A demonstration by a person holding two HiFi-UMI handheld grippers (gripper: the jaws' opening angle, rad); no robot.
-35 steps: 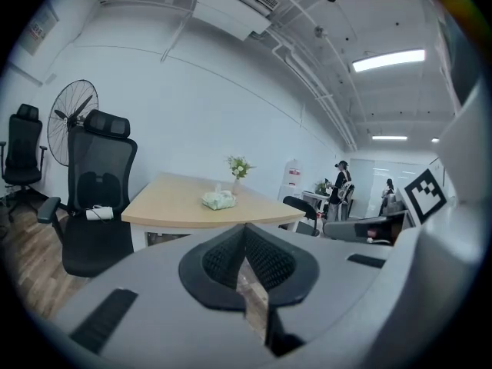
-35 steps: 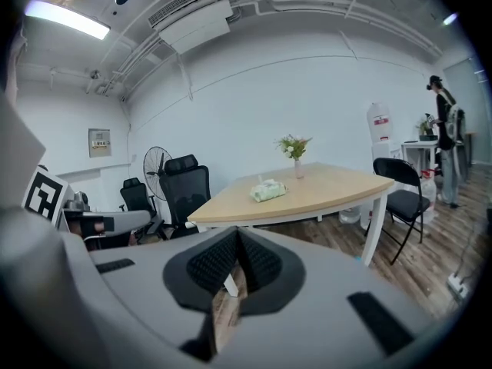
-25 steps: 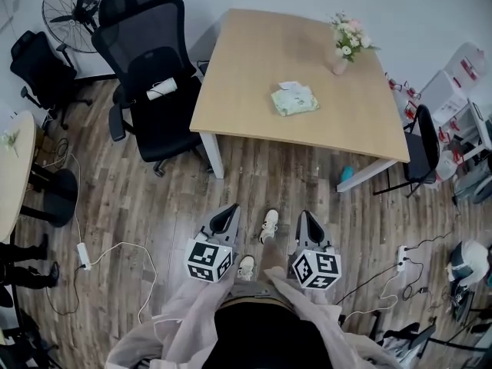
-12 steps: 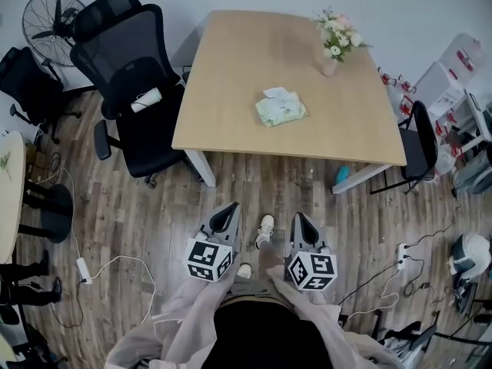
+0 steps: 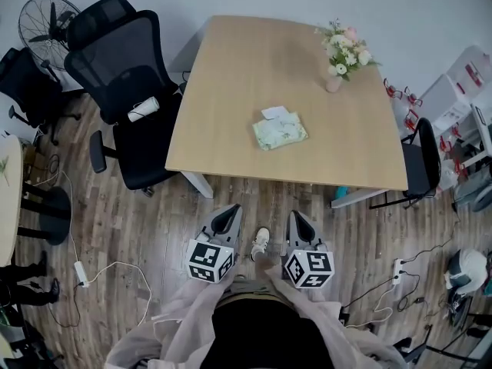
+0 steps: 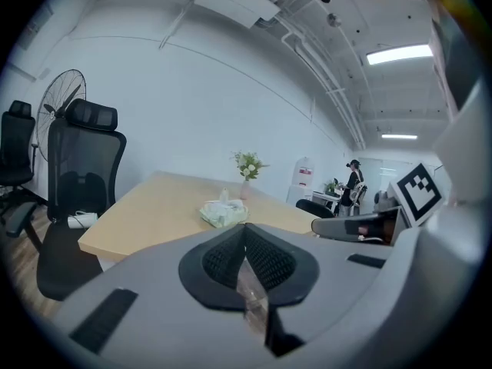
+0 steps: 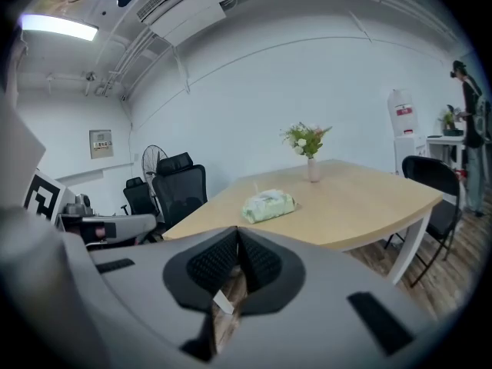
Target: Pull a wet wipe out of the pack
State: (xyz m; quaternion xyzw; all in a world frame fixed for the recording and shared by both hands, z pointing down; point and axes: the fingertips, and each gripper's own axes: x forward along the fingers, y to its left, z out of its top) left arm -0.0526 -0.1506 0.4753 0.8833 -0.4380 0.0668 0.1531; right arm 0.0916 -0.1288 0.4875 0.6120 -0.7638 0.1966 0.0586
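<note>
The pale green wet wipe pack [image 5: 279,131] lies near the middle of the wooden table [image 5: 231,91], with a white wipe tab sticking up at its far side. Both grippers hang over the wooden floor, short of the table's near edge. My left gripper [image 5: 231,210] is shut and holds nothing. My right gripper [image 5: 294,215] is shut and empty too. The left gripper view has the pack [image 6: 224,212] far beyond the closed left gripper [image 6: 246,237]. In the right gripper view the pack [image 7: 268,205] lies ahead of the closed right gripper [image 7: 237,241].
A vase of flowers [image 5: 338,52] stands at the table's far right. A black office chair [image 5: 127,75] sits left of the table, a fan [image 5: 46,21] behind it. A dark chair [image 5: 421,160] is at the right. Cables and a power strip [image 5: 79,271] lie on the floor.
Both grippers have been carried forward toward the table, staying shut. The table and pack now sit nearer and lower in the head view.
</note>
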